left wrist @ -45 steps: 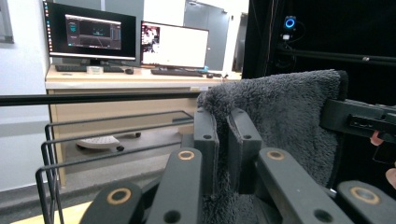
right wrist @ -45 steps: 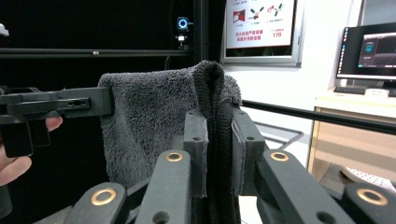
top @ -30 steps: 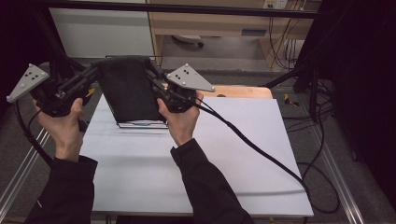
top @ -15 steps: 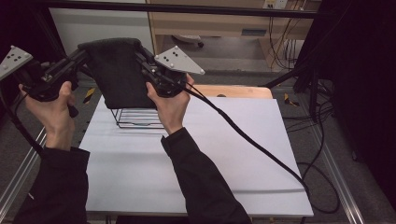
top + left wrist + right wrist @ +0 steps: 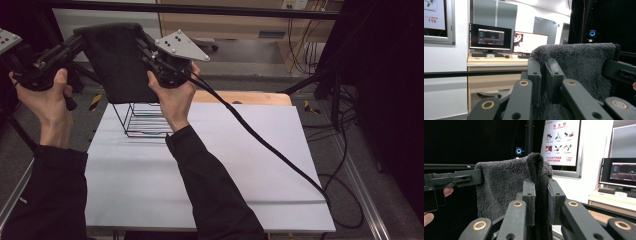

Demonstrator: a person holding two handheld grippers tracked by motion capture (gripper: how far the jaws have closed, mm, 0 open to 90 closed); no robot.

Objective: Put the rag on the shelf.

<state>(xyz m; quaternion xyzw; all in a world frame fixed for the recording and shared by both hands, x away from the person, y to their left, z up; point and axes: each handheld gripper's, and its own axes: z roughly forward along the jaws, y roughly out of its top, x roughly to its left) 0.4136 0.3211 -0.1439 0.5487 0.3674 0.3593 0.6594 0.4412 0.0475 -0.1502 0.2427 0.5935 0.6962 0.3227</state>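
A dark grey fluffy towel hangs stretched between my two grippers, above a black wire rack on the white table. My left gripper is shut on the towel's upper left corner, and my right gripper is shut on its upper right corner. In the left gripper view the jaws pinch the towel's edge, with the other gripper at the far corner. In the right gripper view the jaws clamp a folded edge of the towel, and the left gripper holds the far side.
A thick black cable trails from the right gripper across the table to the right. A wooden board lies along the table's far edge. Beyond the table stand a desk with monitors and black frame bars.
Both hands have risen and carried the towel up and to the left. It lay over the wire rack before; the rack now stands uncovered below it.
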